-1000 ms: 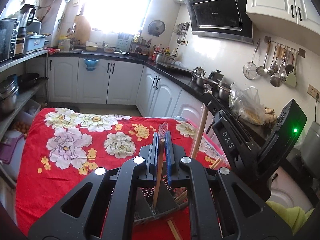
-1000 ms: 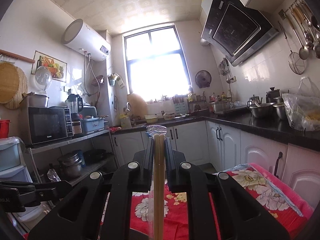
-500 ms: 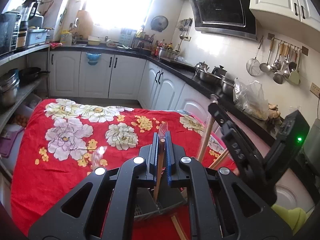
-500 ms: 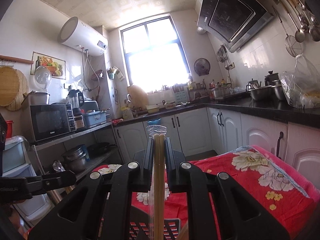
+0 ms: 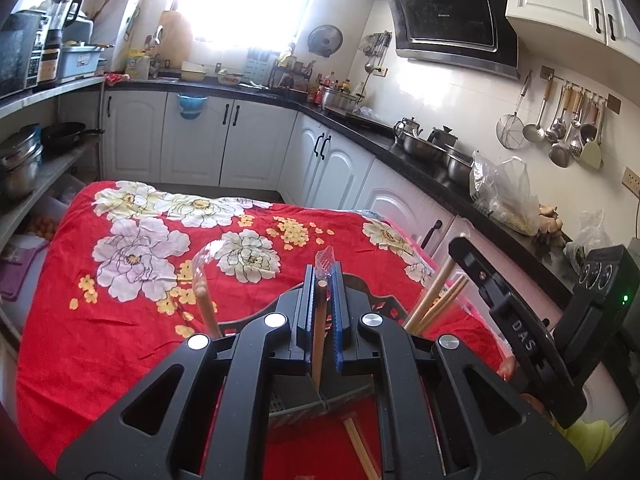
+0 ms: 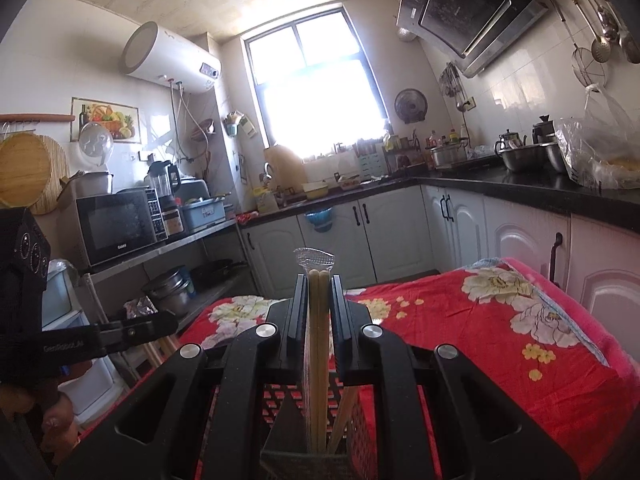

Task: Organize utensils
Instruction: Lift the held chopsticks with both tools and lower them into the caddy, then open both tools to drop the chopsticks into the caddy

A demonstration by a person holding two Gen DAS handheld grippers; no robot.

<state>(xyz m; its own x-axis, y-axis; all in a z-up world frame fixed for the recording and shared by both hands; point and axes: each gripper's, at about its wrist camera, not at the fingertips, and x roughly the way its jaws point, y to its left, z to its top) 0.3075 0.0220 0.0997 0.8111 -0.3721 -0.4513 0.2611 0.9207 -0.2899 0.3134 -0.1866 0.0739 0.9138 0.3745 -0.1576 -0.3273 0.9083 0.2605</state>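
Wrapped chopsticks squeezed tight between the jaws of the right gripper, standing straight up, clear wrapper tip poking out on top. Lower ends reaching down into a dark holder basket with holes, sitting on the red flower cloth.

Another wrapped chopstick pinched between the blue-padded jaws of the left gripper, lower end down inside the same basket. More chopsticks leaning in the basket on the right side, one wrapped stick standing on the left. Loose pair lying on the cloth beside the basket.

White cupboards and black counter behind.
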